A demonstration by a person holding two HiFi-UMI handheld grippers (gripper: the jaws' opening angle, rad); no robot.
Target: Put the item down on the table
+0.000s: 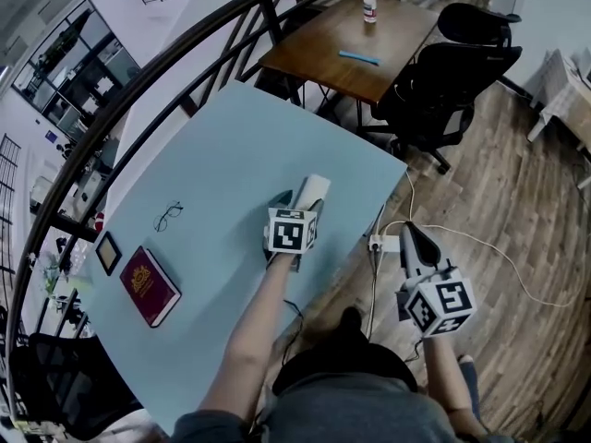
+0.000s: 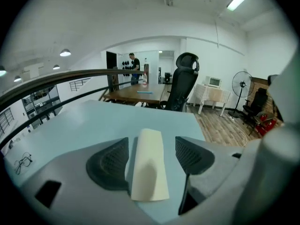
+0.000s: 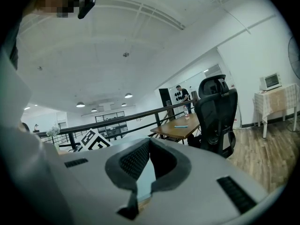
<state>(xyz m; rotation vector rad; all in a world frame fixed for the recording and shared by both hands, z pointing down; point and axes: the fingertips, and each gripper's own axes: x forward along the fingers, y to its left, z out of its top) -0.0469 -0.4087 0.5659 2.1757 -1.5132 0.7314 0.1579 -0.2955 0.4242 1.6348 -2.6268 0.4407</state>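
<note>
A cream, flat rolled item (image 1: 312, 192) (image 2: 150, 165) lies on the pale blue table (image 1: 212, 146) (image 2: 84, 121) near its right edge. My left gripper (image 1: 297, 207) (image 2: 152, 144) is low over the table with its jaws standing open on either side of the item; a gap shows at the right jaw, and the left jaw is close beside it. My right gripper (image 1: 410, 235) (image 3: 149, 142) hangs off the table's right side over the wooden floor, its dark pads (image 3: 133, 161) pressed together with nothing between them.
Glasses (image 1: 168, 216), a dark red book (image 1: 149, 285) and a small framed black square (image 1: 108, 253) lie on the table's left part. A power strip (image 1: 386, 244) with cables lies on the floor. Black office chairs (image 1: 434, 81) and a wooden table (image 1: 351, 44) stand beyond; a railing (image 1: 138, 81) curves along the left.
</note>
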